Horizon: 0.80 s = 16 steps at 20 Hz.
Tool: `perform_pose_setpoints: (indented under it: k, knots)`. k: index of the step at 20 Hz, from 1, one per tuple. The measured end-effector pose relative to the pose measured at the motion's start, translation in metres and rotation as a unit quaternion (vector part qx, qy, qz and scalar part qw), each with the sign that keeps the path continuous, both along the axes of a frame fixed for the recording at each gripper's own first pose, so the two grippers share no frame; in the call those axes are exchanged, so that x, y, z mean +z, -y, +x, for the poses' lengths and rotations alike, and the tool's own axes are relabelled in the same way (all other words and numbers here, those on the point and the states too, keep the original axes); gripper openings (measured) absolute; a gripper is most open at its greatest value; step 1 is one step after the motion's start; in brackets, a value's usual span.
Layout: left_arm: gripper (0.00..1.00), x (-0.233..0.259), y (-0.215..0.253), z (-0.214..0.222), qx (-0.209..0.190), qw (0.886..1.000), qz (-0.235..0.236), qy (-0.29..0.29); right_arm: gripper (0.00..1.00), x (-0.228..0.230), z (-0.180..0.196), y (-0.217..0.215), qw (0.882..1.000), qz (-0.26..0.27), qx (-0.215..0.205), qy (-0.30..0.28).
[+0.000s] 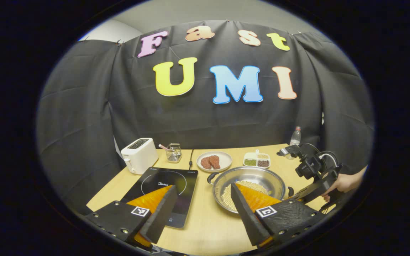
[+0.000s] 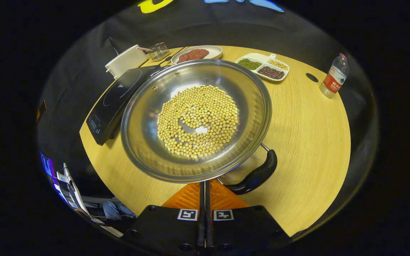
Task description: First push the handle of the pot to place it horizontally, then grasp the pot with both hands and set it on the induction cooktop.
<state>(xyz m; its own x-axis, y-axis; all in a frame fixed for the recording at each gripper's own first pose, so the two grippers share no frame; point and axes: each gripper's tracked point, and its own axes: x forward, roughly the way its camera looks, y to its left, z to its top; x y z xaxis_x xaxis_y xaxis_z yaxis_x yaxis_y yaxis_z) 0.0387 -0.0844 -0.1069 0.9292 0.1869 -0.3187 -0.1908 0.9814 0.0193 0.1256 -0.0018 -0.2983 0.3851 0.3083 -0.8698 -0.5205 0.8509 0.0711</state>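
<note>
I see the pot [image 2: 198,121], holding soybeans [image 2: 198,121], on the table [image 2: 308,128] just right of the induction cooktop [image 1: 162,190]. My right gripper [image 2: 205,193], jaws together, sits beside the near handle [image 2: 256,174]. My left gripper [image 1: 203,206] hangs near, jaws apart.

Left far, right close; shared pot [image 1: 249,188].

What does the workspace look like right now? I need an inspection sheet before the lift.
Surface: round wooden table.
Job's things: steel pot of yellow beans, black handle; black induction cooktop beside it.
Clutter: white toaster, wire holder, plate of red food, divided bean dish, water bottle.
Grippers: left gripper open; right gripper shut near the handle.
Cables: black cord.
Surroundings: black cloth wall.
</note>
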Motion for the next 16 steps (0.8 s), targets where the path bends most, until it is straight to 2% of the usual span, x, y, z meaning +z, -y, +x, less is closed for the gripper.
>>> perform_pose_setpoints:
  k: [2, 3, 5, 9, 11, 14, 15, 16]
  knots:
    - [0.96, 0.002, 0.001, 0.005, 0.013, 1.000, -0.004, 0.004, 0.02, 0.001, 0.009, 0.010, 1.000, -0.005, 0.003, 0.006]
    - [0.92, 0.003, 0.001, 0.007, 0.019, 1.000, -0.005, 0.006, 0.02, 0.001, 0.014, 0.015, 1.000, -0.008, 0.005, 0.010]
    - [0.96, 0.007, 0.002, 0.012, 0.032, 0.999, -0.008, 0.013, 0.02, 0.003, 0.023, 0.022, 1.000, -0.007, 0.009, 0.011]
    - [0.96, 0.014, 0.004, 0.019, 0.056, 0.998, -0.013, 0.028, 0.02, 0.005, 0.041, 0.035, 1.000, 0.001, 0.009, 0.018]
    - [0.92, 0.017, 0.005, 0.020, 0.065, 0.997, -0.016, 0.033, 0.02, 0.007, 0.047, 0.039, 1.000, 0.011, -0.003, 0.018]
    - [0.92, 0.019, 0.008, 0.025, 0.063, 0.997, -0.021, 0.033, 0.02, 0.011, 0.056, 0.049, 0.999, 0.023, -0.031, 0.020]
    - [0.88, 0.019, 0.008, 0.026, 0.061, 0.997, -0.020, 0.032, 0.02, 0.011, 0.059, 0.051, 0.999, 0.028, -0.040, 0.020]
    - [0.92, 0.019, 0.007, 0.028, 0.058, 0.998, -0.019, 0.031, 0.02, 0.012, 0.062, 0.052, 0.998, 0.032, -0.050, 0.021]
